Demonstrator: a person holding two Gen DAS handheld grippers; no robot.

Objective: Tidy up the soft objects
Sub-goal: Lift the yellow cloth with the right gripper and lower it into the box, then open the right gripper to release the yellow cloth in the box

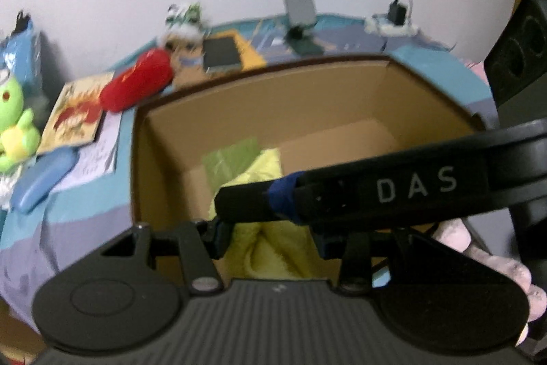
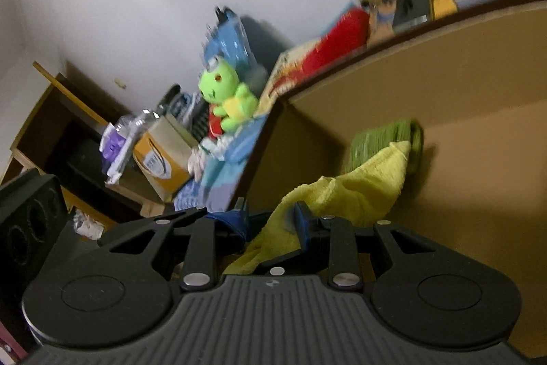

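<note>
White wall fills the upper half of both views, and below it lies a bed (image 1: 85, 211) under a blue and purple patchwork cover. One open cardboard box (image 1: 307, 98) sits on it, taking the centre of the left wrist view and the right side of the right wrist view.

Inside the box I count two soft cloths: one yellow towel (image 2: 359, 190) and one folded green cloth (image 2: 386, 135) behind it, against the back wall of the box. In the right wrist view the right gripper (image 2: 273, 228) sits at lower centre, its blue-padded fingers (image 2: 302, 221) drawn narrow and pinching a fold of the yellow towel, which drapes over and between them. In the left wrist view the left gripper (image 1: 270, 238) is at lower centre with the same towel bunched between its fingers; they stand a little apart, and whether they press on the cloth I cannot tell, since the other gripper's black finger crosses in front.

Outside the box, toward the left of the left wrist frame, I count one green frog plush (image 1: 17, 129), one red plush (image 1: 136, 84), one small doll (image 1: 183, 26) and one picture book (image 1: 78, 112). At upper centre lies one dark tablet (image 1: 222, 53), and one phone stand (image 1: 301, 19) rises to its right.
</note>
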